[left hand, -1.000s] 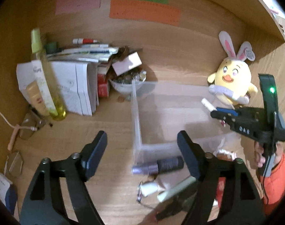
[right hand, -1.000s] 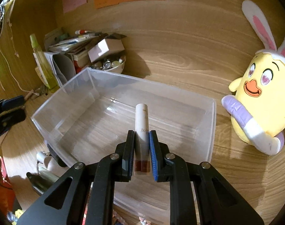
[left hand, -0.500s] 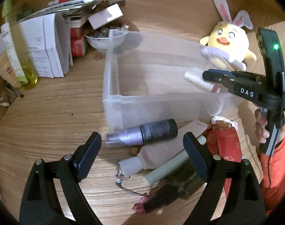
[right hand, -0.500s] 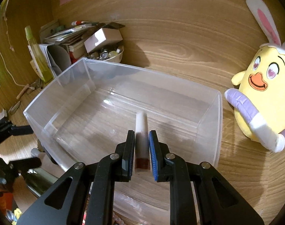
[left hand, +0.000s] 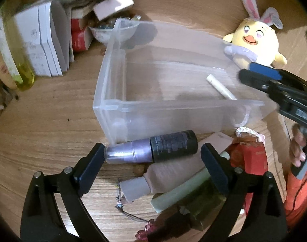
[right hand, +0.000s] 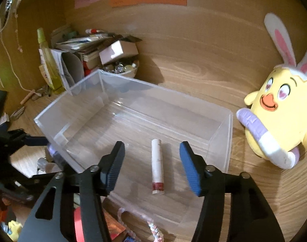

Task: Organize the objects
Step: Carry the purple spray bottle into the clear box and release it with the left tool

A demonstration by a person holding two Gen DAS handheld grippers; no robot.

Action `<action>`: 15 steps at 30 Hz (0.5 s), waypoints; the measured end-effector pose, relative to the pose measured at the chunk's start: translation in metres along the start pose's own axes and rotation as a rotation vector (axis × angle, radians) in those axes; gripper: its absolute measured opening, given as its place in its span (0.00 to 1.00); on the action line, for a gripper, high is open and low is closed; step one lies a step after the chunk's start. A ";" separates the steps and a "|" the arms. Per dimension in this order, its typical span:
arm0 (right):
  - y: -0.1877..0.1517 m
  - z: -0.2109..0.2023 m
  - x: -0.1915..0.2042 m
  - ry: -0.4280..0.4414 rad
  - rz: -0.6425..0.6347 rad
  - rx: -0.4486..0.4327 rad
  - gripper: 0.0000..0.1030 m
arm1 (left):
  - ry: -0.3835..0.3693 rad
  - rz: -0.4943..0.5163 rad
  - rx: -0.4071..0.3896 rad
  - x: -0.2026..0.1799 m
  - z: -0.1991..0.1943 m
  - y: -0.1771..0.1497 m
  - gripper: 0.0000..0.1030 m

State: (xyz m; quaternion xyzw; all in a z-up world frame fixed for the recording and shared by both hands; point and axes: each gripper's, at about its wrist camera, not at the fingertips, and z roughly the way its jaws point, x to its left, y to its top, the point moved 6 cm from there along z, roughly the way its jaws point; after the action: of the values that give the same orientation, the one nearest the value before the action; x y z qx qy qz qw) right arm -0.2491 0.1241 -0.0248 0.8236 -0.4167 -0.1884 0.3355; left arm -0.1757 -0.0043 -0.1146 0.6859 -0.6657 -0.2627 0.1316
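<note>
left gripper [left hand: 152,162] jaws wide apart over purple spray bottle [left hand: 151,150] lying outside clear plastic bin [right hand: 52,130], bin holds only a white tube [right hand: 157,166] flat on its floor, right gripper [right hand: 151,164] spread open above it

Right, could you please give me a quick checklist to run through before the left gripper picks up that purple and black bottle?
1. White tube lying flat inside the clear bin: ok.
2. Right gripper open, apart from the tube: ok.
3. Left gripper open, one finger at each end of the purple and black bottle: ok.
4. Bottle free of its neighbours: not ok, it lies against the bin's front wall, and the beige tube lies close beside it.
5. Left fingers touching the bottle: cannot tell.
6. Room left in the bin: ok, only the white tube is seen in it.
</note>
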 end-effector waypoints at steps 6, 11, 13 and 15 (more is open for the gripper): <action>0.000 -0.033 0.011 -0.005 -0.032 -0.072 0.67 | -0.025 -0.046 -0.021 0.006 0.000 0.002 0.88; -0.007 -0.055 0.021 -0.002 -0.054 -0.108 0.68 | -0.030 -0.061 -0.047 0.010 -0.007 -0.001 0.88; -0.013 -0.062 0.025 0.013 -0.055 -0.116 0.68 | -0.028 -0.060 -0.061 0.011 -0.013 -0.003 0.88; -0.019 -0.068 0.028 0.024 -0.053 -0.120 0.68 | -0.014 -0.053 -0.082 0.013 -0.022 -0.006 0.88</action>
State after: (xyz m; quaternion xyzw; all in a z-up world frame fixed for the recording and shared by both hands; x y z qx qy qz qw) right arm -0.1819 0.1366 0.0084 0.8150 -0.3785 -0.2118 0.3843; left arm -0.1592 -0.0198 -0.1022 0.6953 -0.6371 -0.2979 0.1478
